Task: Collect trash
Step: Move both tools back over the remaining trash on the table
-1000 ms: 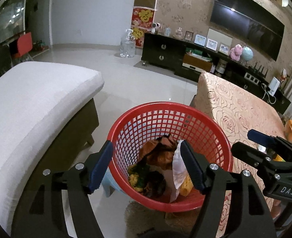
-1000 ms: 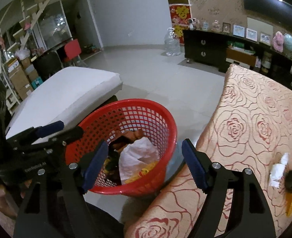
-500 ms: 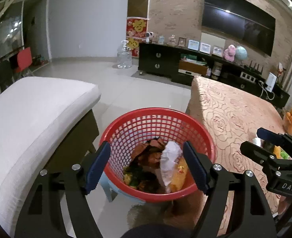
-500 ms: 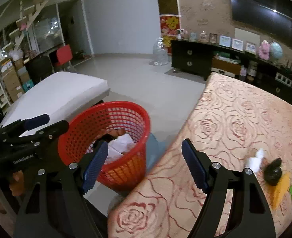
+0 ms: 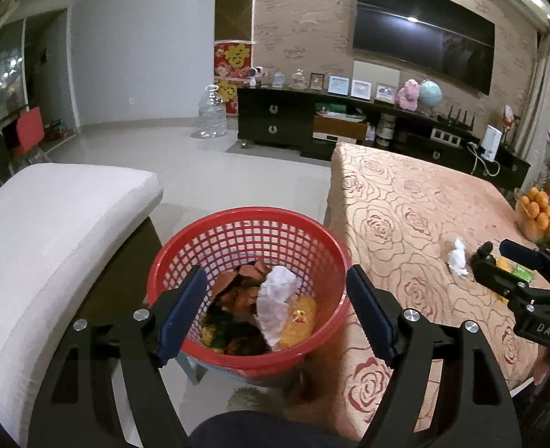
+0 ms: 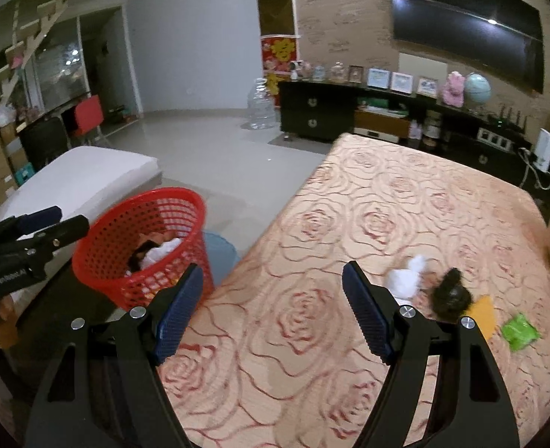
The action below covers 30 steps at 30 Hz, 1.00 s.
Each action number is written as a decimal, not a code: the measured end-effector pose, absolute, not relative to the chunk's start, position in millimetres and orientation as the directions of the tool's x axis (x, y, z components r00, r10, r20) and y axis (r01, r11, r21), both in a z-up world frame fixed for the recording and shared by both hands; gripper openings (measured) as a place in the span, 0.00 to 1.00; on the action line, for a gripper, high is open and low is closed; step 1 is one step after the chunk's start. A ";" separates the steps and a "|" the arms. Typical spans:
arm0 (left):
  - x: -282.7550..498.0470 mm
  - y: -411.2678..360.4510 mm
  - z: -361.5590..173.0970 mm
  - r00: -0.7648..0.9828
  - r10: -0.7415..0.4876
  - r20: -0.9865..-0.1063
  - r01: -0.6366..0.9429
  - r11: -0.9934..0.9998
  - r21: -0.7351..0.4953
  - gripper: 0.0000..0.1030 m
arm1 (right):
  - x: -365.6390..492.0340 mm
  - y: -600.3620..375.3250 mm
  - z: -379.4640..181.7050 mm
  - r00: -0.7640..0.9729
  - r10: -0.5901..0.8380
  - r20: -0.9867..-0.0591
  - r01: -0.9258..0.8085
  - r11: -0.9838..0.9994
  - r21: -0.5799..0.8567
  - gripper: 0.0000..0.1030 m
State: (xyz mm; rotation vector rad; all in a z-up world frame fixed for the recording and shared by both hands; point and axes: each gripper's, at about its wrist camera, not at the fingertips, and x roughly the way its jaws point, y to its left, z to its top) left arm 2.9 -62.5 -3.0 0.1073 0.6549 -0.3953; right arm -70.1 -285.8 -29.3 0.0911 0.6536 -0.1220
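Observation:
A red mesh basket on the floor holds a crumpled white paper and brown and yellow scraps. My left gripper hovers over it, open, with nothing between its fingers. My right gripper is open and empty above the near part of the rose-patterned tablecloth. To its right on the cloth lie a white tissue wad, a dark lump, a yellow wrapper and a green wrapper. The left view shows the right gripper close to the tissue wad.
A white cushioned seat lies left of the basket. A pale blue bin stands behind the basket. A bowl of oranges sits at the table's far right. A dark TV cabinet lines the back wall.
Both grippers have drawn back from the basket. The right gripper has swung right, from over the basket to over the tablecloth, and the table trash has come closer. The left jaws spread slightly wider.

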 end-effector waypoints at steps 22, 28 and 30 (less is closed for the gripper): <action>-12.3 -124.8 -27.8 0.657 -0.369 -0.657 0.497 0.868 0.009 0.73 | -162.5 -424.3 -70.7 0.680 -0.372 -0.632 0.491 0.871 0.017 0.73; -9.5 -150.5 -37.5 0.632 -0.376 -0.678 0.528 0.849 0.021 0.73 | -177.1 -450.6 -80.0 0.662 -0.390 -0.641 0.555 0.829 0.068 0.73; -8.3 -160.6 -40.7 0.622 -0.381 -0.684 0.540 0.841 0.024 0.73 | -180.9 -457.7 -82.9 0.652 -0.391 -0.650 0.575 0.814 0.087 0.73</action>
